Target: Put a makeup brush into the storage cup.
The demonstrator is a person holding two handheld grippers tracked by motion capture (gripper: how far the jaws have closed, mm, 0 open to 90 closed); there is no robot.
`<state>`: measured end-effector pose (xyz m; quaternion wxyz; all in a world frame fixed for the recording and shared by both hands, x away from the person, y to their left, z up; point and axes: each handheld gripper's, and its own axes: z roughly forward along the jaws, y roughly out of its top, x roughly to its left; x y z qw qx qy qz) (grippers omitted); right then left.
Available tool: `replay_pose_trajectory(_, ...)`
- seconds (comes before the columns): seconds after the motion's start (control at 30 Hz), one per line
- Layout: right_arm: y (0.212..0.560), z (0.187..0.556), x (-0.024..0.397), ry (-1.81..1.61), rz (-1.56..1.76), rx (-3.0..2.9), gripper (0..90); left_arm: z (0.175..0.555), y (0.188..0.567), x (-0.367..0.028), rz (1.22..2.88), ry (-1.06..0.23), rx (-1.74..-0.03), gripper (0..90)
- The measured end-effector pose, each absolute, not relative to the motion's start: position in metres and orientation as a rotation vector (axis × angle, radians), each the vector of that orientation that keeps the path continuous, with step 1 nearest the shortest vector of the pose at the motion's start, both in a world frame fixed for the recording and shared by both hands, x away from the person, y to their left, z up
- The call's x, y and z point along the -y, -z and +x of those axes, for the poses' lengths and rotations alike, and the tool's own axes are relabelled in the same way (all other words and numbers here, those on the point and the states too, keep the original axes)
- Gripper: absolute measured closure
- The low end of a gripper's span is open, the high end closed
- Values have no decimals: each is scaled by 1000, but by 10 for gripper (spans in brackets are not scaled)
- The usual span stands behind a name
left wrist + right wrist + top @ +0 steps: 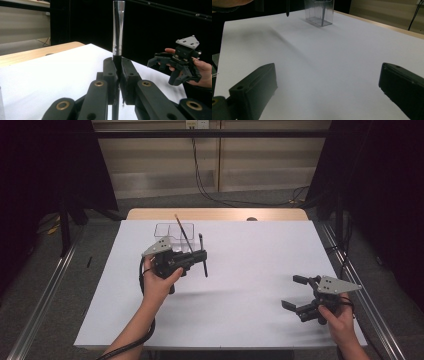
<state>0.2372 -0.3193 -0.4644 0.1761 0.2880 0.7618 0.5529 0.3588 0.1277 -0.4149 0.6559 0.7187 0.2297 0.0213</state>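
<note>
Black-handled brush point(203, 255) with a silver ferrule: we hold it clamped upright in our left gripper point(200, 256), just in front of the clear box point(172, 234), the nearer hand. Our right gripper point(295, 292), jaws wide, holds nothing, well apart.

Brush point(118, 27) tip cut off by top edge.

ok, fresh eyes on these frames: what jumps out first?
The left gripper, held up over the middle of the white table, is shut on a thin dark brush with a silver ferrule, which stands upright between its jaws. Just behind it sits a clear box with another brush leaning in it. At the near right edge the right gripper hangs open over bare table.
</note>
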Motion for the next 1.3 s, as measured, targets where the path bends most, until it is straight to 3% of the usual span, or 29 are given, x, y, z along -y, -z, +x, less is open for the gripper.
replay_pose_trajectory(1.3, 464, 237, 319, -1565, 804, -2160, 11, 389, 395, -131, 1615, -130, -557, 838)
